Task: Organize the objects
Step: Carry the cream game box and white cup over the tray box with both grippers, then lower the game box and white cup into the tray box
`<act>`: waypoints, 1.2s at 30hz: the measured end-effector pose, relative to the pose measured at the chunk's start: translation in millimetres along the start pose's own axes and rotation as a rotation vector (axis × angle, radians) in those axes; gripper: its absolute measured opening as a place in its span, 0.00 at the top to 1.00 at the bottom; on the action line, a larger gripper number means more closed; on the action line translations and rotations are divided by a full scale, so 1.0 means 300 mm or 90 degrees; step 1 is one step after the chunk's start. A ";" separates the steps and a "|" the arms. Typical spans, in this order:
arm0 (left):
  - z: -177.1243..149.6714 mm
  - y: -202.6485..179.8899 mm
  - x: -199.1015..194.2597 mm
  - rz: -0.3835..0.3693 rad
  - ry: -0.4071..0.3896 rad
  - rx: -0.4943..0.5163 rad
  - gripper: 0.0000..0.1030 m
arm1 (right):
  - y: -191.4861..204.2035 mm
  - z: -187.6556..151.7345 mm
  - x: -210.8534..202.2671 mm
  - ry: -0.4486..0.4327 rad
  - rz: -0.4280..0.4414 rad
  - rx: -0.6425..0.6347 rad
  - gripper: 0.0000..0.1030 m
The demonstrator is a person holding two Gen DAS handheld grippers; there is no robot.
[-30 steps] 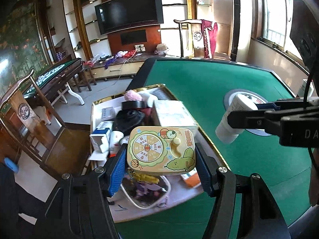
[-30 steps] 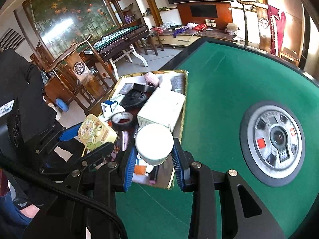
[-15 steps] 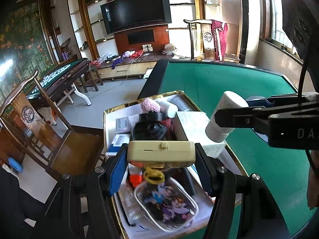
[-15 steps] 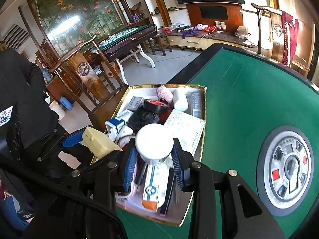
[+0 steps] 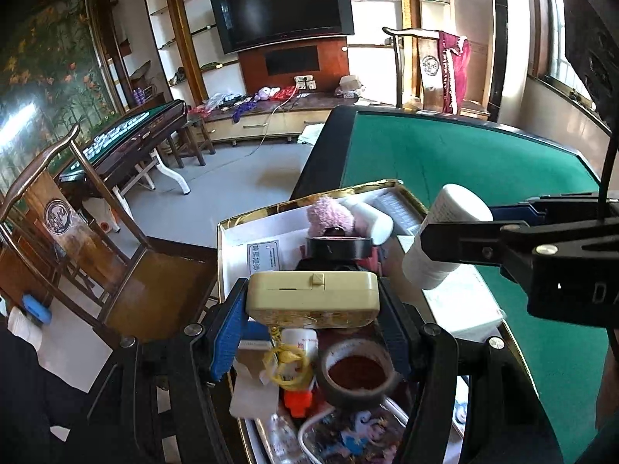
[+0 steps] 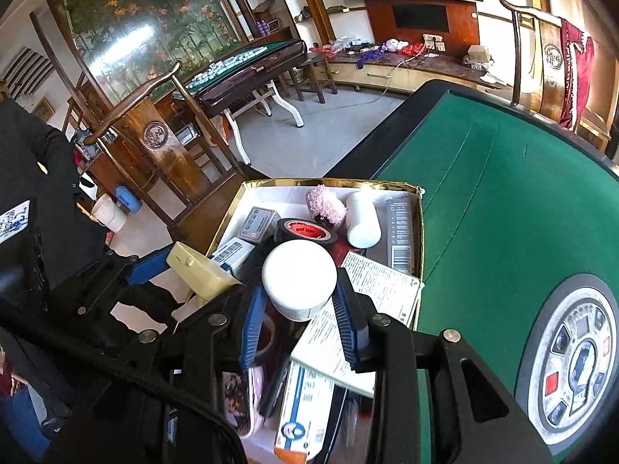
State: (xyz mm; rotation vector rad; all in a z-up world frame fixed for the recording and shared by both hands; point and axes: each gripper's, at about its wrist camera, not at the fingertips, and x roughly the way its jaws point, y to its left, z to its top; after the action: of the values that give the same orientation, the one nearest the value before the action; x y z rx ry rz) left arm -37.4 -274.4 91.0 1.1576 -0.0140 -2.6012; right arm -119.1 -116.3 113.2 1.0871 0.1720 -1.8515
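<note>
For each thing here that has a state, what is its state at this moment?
Left tongs: shut on the cream case.
Cream case: closed, held above the tray.
Right tongs: shut on the white jar.
White jar: capped, held above the tray.
Tray: open, crowded with items.
White bottle: lying on its side in the tray.

Home living room, wall television (image 5: pixel 284 5), carved wooden chair (image 5: pixel 89 247), green-felt mahjong table (image 6: pixel 503 208)

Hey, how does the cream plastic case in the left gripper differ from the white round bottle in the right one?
The cream plastic case is flat and boxy, with a small latch; the white round bottle is cylindrical and smooth-capped. The case sits level across the left gripper; the bottle points forward along the right gripper. Both are clamped above the gold-rimmed tray.
</note>
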 end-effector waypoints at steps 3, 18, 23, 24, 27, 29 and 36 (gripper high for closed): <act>0.007 0.006 0.027 0.005 0.007 -0.002 0.44 | -0.012 0.013 0.026 0.005 -0.001 0.006 0.69; 0.038 0.039 0.147 0.016 0.040 -0.016 0.44 | -0.076 0.067 0.134 0.029 -0.003 0.032 0.69; 0.045 0.046 0.165 0.022 0.038 -0.019 0.44 | -0.081 0.090 0.156 0.029 -0.003 0.029 0.69; 0.045 0.046 0.168 0.022 0.038 -0.019 0.44 | -0.081 0.094 0.160 0.030 -0.003 0.027 0.69; 0.047 0.041 0.171 0.025 0.033 -0.016 0.44 | -0.084 0.105 0.175 0.034 -0.004 0.026 0.69; 0.048 0.042 0.174 0.026 0.031 -0.015 0.44 | -0.086 0.110 0.187 0.038 -0.008 0.024 0.69; 0.048 0.046 0.179 0.031 0.024 -0.011 0.44 | -0.085 0.107 0.228 0.053 -0.007 0.027 0.69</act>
State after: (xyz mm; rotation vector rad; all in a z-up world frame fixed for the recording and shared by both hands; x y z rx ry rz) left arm -78.3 -303.6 63.6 1.1863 -0.0113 -2.5319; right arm -169.1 -164.3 73.9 1.1950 0.1881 -1.8284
